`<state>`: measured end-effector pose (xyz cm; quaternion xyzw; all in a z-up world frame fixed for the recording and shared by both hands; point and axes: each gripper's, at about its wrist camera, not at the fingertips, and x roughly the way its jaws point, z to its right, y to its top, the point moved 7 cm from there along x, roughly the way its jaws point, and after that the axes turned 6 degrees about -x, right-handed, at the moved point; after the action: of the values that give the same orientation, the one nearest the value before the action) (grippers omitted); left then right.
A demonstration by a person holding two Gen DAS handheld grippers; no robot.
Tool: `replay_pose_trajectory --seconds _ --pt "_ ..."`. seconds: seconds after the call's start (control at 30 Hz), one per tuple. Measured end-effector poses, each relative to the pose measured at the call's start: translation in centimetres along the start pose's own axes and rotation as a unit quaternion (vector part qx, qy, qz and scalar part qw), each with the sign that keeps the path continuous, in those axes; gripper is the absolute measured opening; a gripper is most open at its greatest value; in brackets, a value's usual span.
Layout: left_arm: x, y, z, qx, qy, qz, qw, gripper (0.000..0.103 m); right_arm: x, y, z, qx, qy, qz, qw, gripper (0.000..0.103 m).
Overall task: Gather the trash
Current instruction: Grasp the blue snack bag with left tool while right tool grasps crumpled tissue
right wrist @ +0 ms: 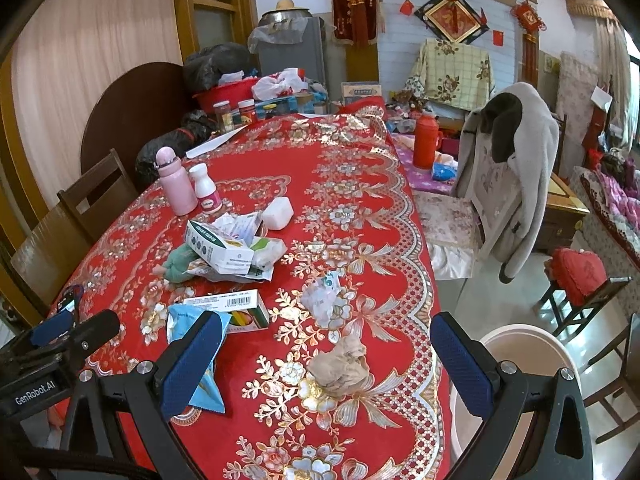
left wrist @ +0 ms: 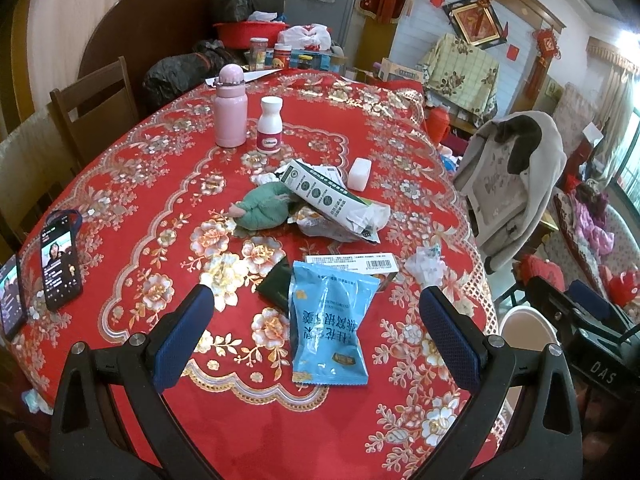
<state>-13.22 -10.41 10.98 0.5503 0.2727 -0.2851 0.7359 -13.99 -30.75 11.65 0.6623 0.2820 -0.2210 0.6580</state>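
Note:
My left gripper (left wrist: 316, 300) is open just above a blue snack wrapper (left wrist: 330, 320) lying flat on the red floral tablecloth (left wrist: 160, 184). Behind the wrapper lie a barcoded box (left wrist: 352, 264) and a dark green packet (left wrist: 276, 286). A crumpled white wrapper (left wrist: 425, 263) rests to the right. My right gripper (right wrist: 326, 330) is open over a crumpled brown paper ball (right wrist: 340, 364). Further back sit a white crumpled wrapper (right wrist: 322, 294), the barcoded box (right wrist: 230, 308) and a heap of flattened cartons (right wrist: 224, 246). A beige bin (right wrist: 520, 360) stands on the floor beside the table.
A pink bottle (left wrist: 230, 108), a white pill bottle (left wrist: 270, 126) and a white box (left wrist: 359, 174) stand further back. Two phones (left wrist: 60, 260) lie at the left edge. A green cloth toy (left wrist: 264, 210) lies by the cartons. A chair with a grey coat (right wrist: 508, 184) is at the right.

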Motion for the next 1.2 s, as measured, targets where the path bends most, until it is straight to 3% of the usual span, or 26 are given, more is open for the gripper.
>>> replay_pose_trajectory --seconds 0.57,0.93,1.2 --pt "1.8 -1.1 -0.6 -0.005 -0.001 -0.033 0.9995 0.102 1.3 -1.1 0.8 0.003 -0.005 -0.028 1.000 0.103" --pt "6.9 -4.6 -1.1 -0.009 -0.007 -0.102 0.9948 0.102 4.4 -5.2 3.6 0.006 -0.027 -0.114 0.993 0.103" --pt "10.5 -5.0 -0.5 0.007 -0.004 -0.115 0.9934 0.102 6.4 -6.7 4.9 0.025 -0.021 -0.156 0.987 0.103"
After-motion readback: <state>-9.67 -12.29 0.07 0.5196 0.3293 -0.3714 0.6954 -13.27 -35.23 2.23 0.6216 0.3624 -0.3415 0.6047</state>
